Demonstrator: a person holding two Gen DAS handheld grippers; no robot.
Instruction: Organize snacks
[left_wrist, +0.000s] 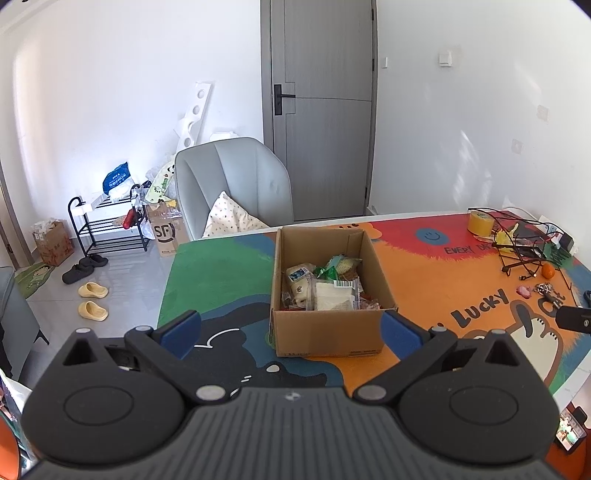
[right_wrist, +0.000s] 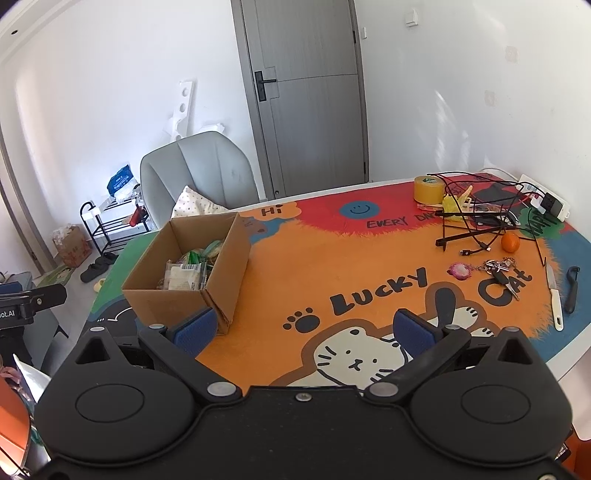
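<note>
The left claw (left_wrist: 291, 332) is spread wide, its blue pads (left_wrist: 184, 332) far apart, holding nothing and touching nothing. It hangs above the near edge of the mat (left_wrist: 221, 280). Just ahead of it, between the lines of its two fingers, stands the box (left_wrist: 328, 332), open at the top. The snacks (left_wrist: 325, 291) lie inside, a loose heap of wrapped packets on the box floor, a clear pack with a barcode uppermost. Beyond the box, past the table edge, is a grey chair (left_wrist: 236, 181) with a cushion (left_wrist: 231, 218). Far to the claw's right lie cables (left_wrist: 517, 243), a tape roll (left_wrist: 480, 223), an orange (left_wrist: 547, 271) and keys (left_wrist: 546, 290).

The right claw (right_wrist: 304, 330) is likewise spread wide and empty, pads (right_wrist: 410, 332) clear of everything. It hangs over the cat drawing on the mat (right_wrist: 332, 258). The box (right_wrist: 221, 266) stands ahead and to its left, the near corner just beyond the left pad; the snacks (right_wrist: 188, 273) show inside. Ahead and to the right, well apart from the claw, are keys (right_wrist: 498, 271), a pink charm (right_wrist: 459, 270), the orange (right_wrist: 510, 242), cables (right_wrist: 476, 225) and the tape roll (right_wrist: 430, 189). Farther right lie a knife (right_wrist: 554, 295) and a peeler (right_wrist: 572, 288). At the left edge of this view part of the left claw (right_wrist: 40, 295) shows.
</note>
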